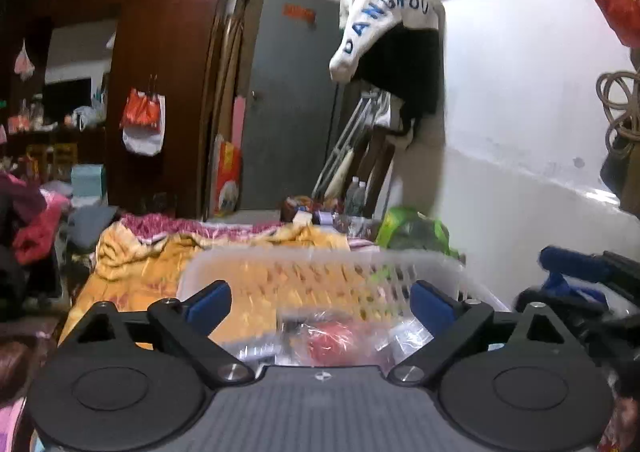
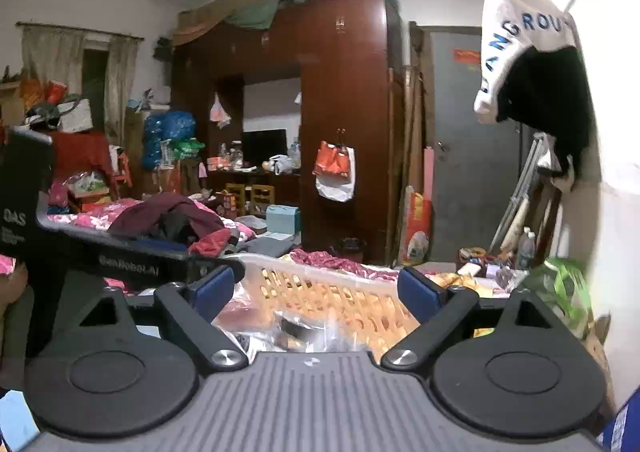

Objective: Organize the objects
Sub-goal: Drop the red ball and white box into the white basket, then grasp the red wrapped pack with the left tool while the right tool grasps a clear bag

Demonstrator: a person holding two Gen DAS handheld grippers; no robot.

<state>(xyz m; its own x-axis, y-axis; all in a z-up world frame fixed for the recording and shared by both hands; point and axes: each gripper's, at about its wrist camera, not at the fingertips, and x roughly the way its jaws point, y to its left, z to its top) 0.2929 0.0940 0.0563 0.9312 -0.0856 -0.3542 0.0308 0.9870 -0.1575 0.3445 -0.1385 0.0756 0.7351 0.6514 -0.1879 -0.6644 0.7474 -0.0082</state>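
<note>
left tongs [image 1: 320, 302]: released, over basket
right tongs [image 2: 316, 288]: released, empty
basket [image 1: 320, 258]: white plastic, just ahead of both tongs
bags [image 1: 340, 340]: clear, inside basket

Basket [image 1: 320, 264] blurred; bagged contents [image 1: 340, 340] unreadable, partly behind left tongs [image 1: 320, 304].

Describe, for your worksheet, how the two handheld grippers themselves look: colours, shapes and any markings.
Both the left gripper and right gripper match: black angular link arms pinned with silver bolts, round black discs either side, a grey ribbed body with a small round emblem, and blue pads on the fingers. In the right wrist view, the left gripper's black side carries white lettering, only partly readable. No cables or sleeves show.
</note>
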